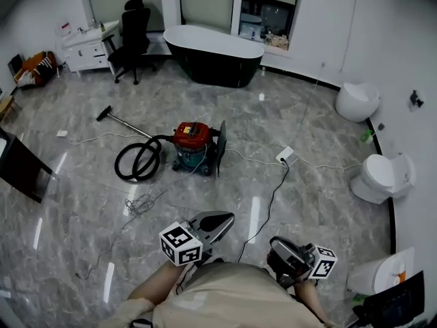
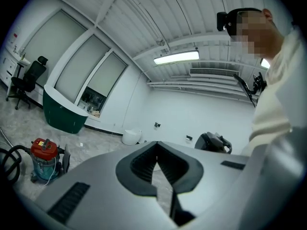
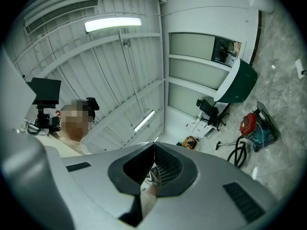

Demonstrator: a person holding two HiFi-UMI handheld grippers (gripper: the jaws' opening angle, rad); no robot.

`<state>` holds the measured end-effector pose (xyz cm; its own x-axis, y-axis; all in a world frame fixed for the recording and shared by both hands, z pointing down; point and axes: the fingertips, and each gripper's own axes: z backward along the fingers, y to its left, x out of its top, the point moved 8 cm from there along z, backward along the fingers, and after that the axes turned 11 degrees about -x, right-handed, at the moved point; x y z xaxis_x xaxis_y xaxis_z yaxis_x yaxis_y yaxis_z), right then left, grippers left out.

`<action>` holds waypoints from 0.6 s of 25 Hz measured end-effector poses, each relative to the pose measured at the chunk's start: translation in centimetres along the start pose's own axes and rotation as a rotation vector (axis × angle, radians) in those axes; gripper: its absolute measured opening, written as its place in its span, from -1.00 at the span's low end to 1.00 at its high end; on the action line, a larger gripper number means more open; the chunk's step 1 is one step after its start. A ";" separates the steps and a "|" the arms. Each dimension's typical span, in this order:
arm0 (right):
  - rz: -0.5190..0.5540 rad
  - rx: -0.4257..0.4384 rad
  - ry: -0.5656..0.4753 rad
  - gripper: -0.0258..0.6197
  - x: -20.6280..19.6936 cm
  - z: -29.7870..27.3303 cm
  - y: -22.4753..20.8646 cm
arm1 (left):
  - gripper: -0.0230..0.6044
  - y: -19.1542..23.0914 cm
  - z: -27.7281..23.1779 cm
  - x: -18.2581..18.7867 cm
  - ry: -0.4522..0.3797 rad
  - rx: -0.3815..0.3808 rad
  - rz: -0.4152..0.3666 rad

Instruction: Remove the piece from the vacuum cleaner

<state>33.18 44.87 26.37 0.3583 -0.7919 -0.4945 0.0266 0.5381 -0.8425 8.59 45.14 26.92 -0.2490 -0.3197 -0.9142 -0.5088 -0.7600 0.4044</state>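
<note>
The vacuum cleaner (image 1: pixel 193 145) stands on the marble floor (image 1: pixel 300 115) in mid-room, well apart from both tongs, with open floor on every side. Its black hose (image 1: pixel 138 159) lies coiled just beside it on the left, and a thin tube (image 1: pixel 128 124) runs out from the coil to a floor nozzle (image 1: pixel 104 113). A dark flat panel (image 1: pixel 221 149) stands against the cleaner's right side; what it is cannot be made out. A white cord (image 1: pixel 254 159) leads from the cleaner to a power strip (image 1: pixel 284 155), and a black cable (image 1: pixel 268 207) runs from there toward the person. The room's edges are taken by a dark bathtub (image 1: pixel 213 55) and an office chair (image 1: pixel 131 38) at the far wall, and by toilets (image 1: pixel 382 178) along the right wall. The left tongs (image 1: pixel 220 223) and right tongs (image 1: pixel 281 255) sit at the bottom edge of the head view, close to the person's body. The left gripper view shows the left tongs (image 2: pixel 157 145) closed tip to tip with nothing between them, the cleaner (image 2: pixel 45 159) low at the left edge with its hose cut off by the frame. The right gripper view, tilted, shows the right tongs (image 3: pixel 154 145) closed and empty, the cleaner (image 3: pixel 253 123) far off at the right, and a ceiling lamp (image 3: pixel 112 24) that the head view lacks. Which part of the cleaner is the removable piece cannot be told at this range.
</note>
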 end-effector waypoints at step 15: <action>-0.101 0.038 -0.045 -0.92 5.1 -0.1 -6.1 | -0.91 4.1 -5.0 0.6 0.054 0.043 0.004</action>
<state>34.78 37.56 28.97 0.3940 -0.8291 -0.3966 0.0996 0.4675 -0.8783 10.46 39.05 27.86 -0.2068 -0.3535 -0.9123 -0.5431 -0.7341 0.4076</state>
